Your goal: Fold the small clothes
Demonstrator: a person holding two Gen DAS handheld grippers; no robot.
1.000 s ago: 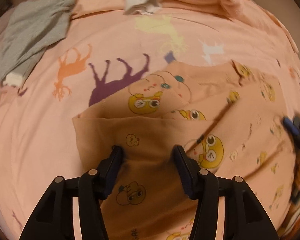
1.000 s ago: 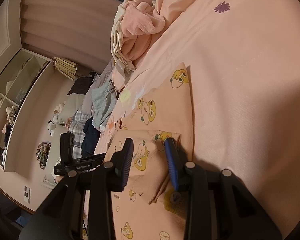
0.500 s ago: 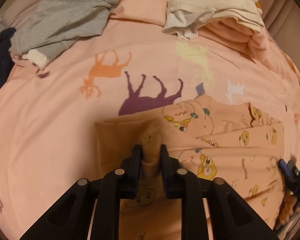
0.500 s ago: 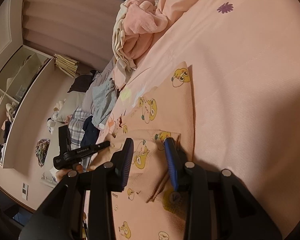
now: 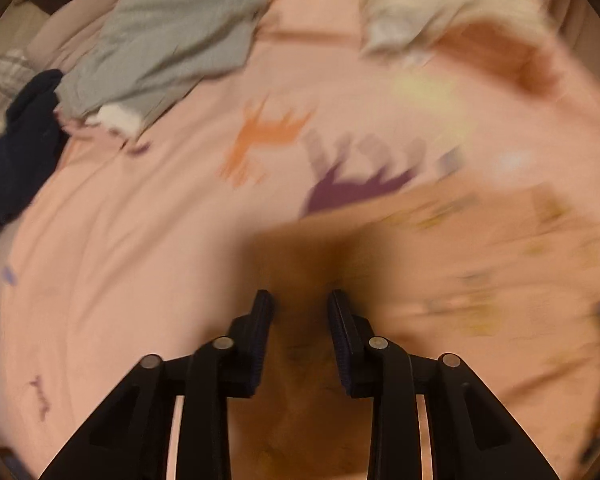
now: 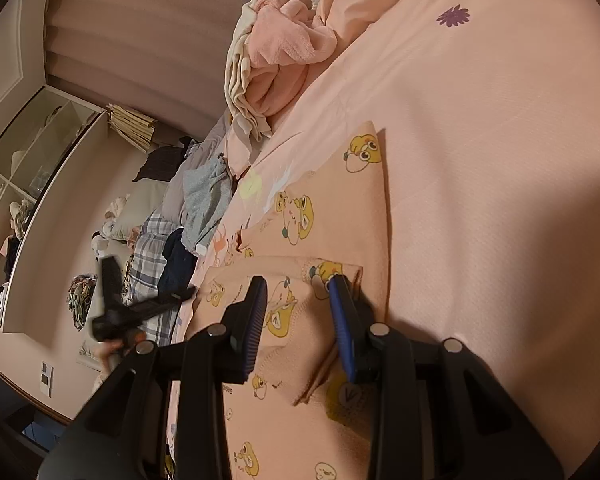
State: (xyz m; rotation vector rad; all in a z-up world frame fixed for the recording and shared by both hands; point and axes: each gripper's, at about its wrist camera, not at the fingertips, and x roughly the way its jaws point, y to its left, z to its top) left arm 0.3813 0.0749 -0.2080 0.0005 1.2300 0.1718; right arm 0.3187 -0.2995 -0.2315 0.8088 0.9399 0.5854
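A pink bedspread (image 5: 148, 264) printed with animal silhouettes fills both views, with a grey top (image 5: 168, 44) and a heap of pale laundry (image 5: 440, 12) toward its far edge. The peach garment with yellow cartoon figures (image 6: 332, 216) lies flat on it, one layer already turned over itself. A second ago the left gripper (image 5: 300, 300) straddled the garment's near fold with its fingers wide; it then pinched the cloth, and now its jaws are opening again, cloth bunched between them, the pads seemingly off it. That suggests this fold is being let go. The right gripper (image 6: 300, 286) has not shifted, its fingers moderately apart, astride the hemmed corner without clearly pressing it.
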